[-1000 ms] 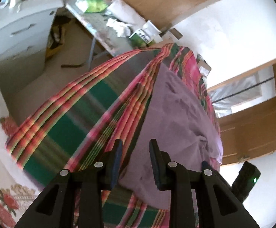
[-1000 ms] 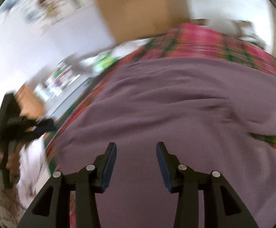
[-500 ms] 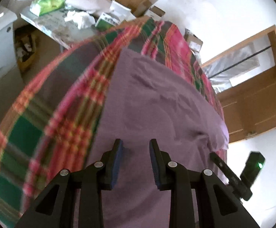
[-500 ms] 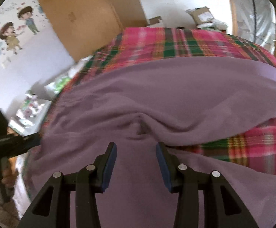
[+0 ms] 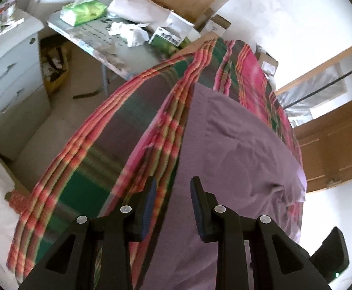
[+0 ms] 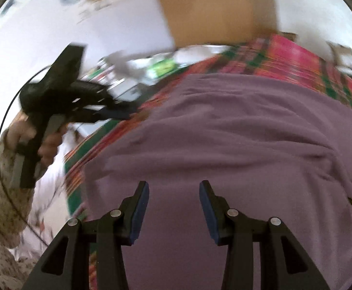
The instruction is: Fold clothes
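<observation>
A purple garment lies spread over a bed covered with a red, pink and green plaid blanket. My left gripper is open above the garment's left edge, where purple meets plaid, with nothing between its fingers. In the right wrist view the same purple garment fills the lower frame, wrinkled in broad folds. My right gripper is open just above it, holding nothing. The left gripper also shows there at the left, held by a hand in a patterned sleeve.
A cluttered side table with tissues, a green pack and boxes stands beyond the bed's far left corner. White drawers are at the left, a wooden door at the right. The plaid blanket extends past the garment.
The left gripper has swung back left, so the plaid edge and floor show again. The right view has turned left and blurred, bringing the other gripper and hand closer into view.
</observation>
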The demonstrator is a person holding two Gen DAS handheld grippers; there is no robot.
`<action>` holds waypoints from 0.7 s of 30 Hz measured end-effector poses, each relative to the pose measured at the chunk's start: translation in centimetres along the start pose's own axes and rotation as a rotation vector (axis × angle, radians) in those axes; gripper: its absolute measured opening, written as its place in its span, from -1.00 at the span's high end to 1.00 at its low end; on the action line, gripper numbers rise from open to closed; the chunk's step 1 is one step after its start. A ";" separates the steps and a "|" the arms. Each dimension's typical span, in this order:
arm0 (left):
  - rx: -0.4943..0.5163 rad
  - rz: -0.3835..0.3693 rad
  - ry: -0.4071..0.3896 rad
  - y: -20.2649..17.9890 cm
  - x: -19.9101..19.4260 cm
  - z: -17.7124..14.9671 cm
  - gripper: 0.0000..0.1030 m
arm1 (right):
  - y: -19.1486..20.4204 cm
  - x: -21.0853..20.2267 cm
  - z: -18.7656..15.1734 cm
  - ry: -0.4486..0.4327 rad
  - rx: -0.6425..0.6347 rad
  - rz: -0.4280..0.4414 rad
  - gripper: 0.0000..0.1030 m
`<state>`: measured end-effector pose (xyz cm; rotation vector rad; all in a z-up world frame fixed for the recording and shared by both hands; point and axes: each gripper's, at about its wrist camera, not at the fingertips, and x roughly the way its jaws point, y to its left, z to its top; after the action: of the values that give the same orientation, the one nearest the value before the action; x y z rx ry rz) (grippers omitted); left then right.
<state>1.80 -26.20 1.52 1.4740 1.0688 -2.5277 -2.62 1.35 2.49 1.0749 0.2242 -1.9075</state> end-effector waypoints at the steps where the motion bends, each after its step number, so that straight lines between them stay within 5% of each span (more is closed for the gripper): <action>1: -0.007 -0.005 -0.002 0.3 -0.4 -0.2 0.42 | 1.1 0.2 -0.1 0.007 -0.024 0.015 0.15; 10: -0.042 0.008 -0.006 3.4 -3.1 -4.0 0.42 | 9.4 3.0 -3.1 0.073 -0.231 0.040 0.15; 15: -0.073 -0.005 0.007 4.3 -3.2 -5.6 0.42 | 12.5 4.9 -3.8 0.071 -0.331 -0.110 0.15; 18: -0.072 -0.012 0.011 4.4 -3.2 -6.1 0.42 | 12.7 5.1 -3.8 0.060 -0.317 -0.130 0.15; 20: -0.071 -0.023 0.010 4.5 -3.2 -6.2 0.42 | 12.3 5.0 -3.6 0.053 -0.285 -0.139 0.36; 21: -0.078 -0.030 0.012 4.6 -3.2 -6.3 0.42 | 12.0 5.0 -3.4 0.048 -0.274 -0.154 0.63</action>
<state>9.96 -27.16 -0.47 1.4662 1.1865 -2.4687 7.64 -6.83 -0.29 0.9402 0.5928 -1.9199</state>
